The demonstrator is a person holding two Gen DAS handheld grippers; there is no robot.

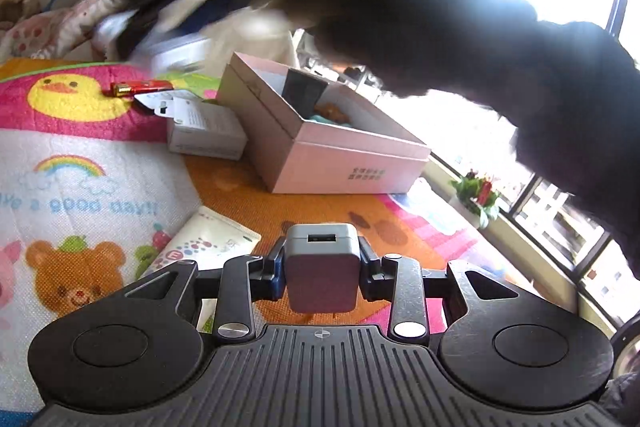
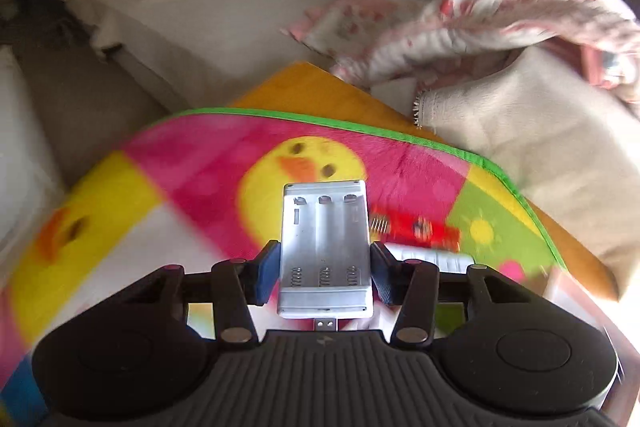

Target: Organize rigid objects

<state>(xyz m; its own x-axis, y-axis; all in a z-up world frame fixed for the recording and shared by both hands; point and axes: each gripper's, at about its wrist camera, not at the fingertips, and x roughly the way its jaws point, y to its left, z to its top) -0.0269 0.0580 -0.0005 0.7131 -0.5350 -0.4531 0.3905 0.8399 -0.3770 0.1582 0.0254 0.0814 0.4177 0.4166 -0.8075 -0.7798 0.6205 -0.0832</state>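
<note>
Both grippers loaded over the bright cartoon play mat (image 1: 92, 163)!

Far across the mat sits the open pink box (image 1: 320, 143), with a small white carton (image 1: 208, 135) just to its left and a red lighter (image 1: 136, 89) beyond that. Near side, the left gripper (image 1: 322, 267) is clamped on a grey USB charger block (image 1: 322, 263), a white tube (image 1: 208, 247) lying just left of it. The right gripper (image 2: 326, 267) grips a white battery holder (image 2: 325, 247), slots up, above the duck print.
</note>
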